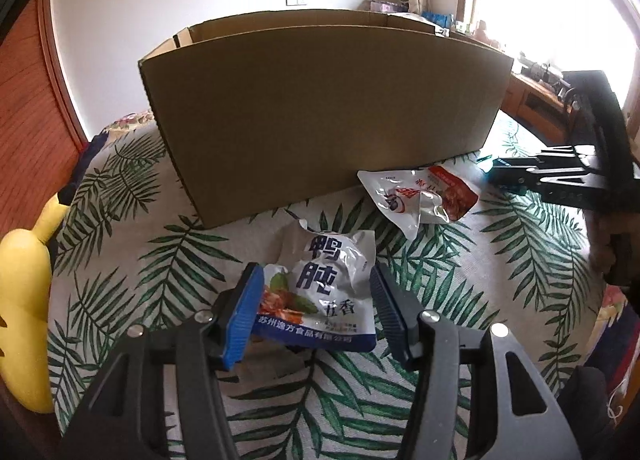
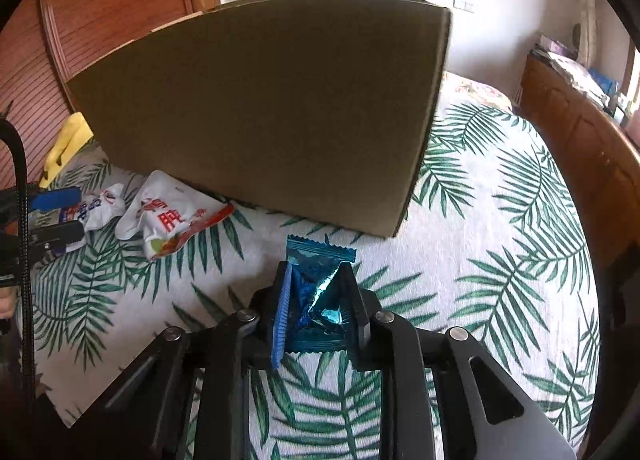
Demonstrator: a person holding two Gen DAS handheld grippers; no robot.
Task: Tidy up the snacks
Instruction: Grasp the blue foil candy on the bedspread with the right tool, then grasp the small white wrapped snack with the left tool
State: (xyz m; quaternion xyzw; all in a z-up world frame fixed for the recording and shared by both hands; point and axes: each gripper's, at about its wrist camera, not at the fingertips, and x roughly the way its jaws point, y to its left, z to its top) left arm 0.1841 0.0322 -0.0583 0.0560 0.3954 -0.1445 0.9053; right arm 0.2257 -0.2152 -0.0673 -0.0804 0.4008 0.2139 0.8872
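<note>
Bed, beside box [image 1: 320, 107]: left claw [image 1: 316, 316] wide astride white pouch [image 1: 328, 292]; right claw [image 2: 318, 300] pinching blue packet [image 2: 320, 292], presumably for boxing.

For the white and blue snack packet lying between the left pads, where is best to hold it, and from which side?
Probably the puffy middle of the white and blue packet, from above, one pad of the left hand-held gripper on each long side. It lies flat on the leaf-print cover, so only the crumpled bulge offers something to pinch.

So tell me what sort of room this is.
Probably a bedroom at home. The cardboard box and snack packets stand on a bed under a palm-leaf bedspread, with a slatted wooden wardrobe door behind and a cluttered wooden dresser beside the sunlit window.
</note>
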